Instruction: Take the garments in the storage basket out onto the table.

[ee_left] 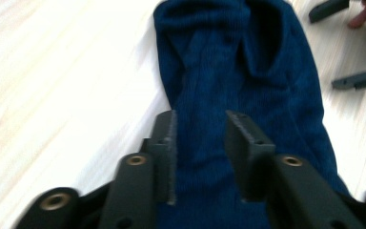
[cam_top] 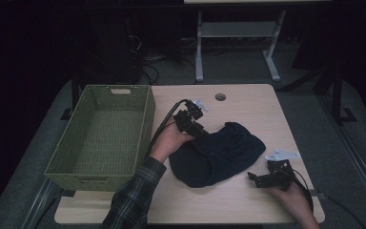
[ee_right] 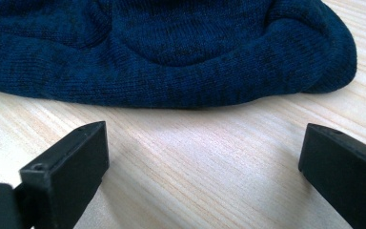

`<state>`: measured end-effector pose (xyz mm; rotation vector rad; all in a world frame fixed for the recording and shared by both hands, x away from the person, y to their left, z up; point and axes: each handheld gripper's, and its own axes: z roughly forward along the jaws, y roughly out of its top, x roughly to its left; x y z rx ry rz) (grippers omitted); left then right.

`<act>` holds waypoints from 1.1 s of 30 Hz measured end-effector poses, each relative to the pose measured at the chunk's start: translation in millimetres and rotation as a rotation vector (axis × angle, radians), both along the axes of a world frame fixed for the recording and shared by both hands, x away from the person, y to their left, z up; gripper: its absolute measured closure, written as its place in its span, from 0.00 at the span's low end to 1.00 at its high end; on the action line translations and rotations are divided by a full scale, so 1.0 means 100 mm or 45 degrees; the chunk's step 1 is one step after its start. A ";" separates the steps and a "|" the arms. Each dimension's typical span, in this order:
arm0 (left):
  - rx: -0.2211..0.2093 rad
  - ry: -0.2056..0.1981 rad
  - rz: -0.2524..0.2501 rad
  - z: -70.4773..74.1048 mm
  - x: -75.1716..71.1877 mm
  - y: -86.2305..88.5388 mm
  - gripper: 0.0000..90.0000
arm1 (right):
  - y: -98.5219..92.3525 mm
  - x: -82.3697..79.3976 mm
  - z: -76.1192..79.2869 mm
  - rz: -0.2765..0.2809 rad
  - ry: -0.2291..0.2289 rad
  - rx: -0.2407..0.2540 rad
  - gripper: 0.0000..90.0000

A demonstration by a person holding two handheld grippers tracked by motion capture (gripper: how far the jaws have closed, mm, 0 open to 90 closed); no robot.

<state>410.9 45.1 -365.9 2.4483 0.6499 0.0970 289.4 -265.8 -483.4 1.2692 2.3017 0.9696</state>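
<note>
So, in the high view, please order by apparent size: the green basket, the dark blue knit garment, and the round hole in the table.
1. green basket, the largest
2. dark blue knit garment
3. round hole, by far the smallest

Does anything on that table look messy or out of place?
The dark blue knit cloth lies bunched in a rumpled heap on the table, not flat or folded, while the green basket beside it sits empty. Nothing looks spilled or broken.
</note>
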 end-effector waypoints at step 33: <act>0.224 0.138 0.045 -0.76 -0.25 0.16 1.00 | 0.00 0.00 0.00 0.000 0.000 0.000 0.03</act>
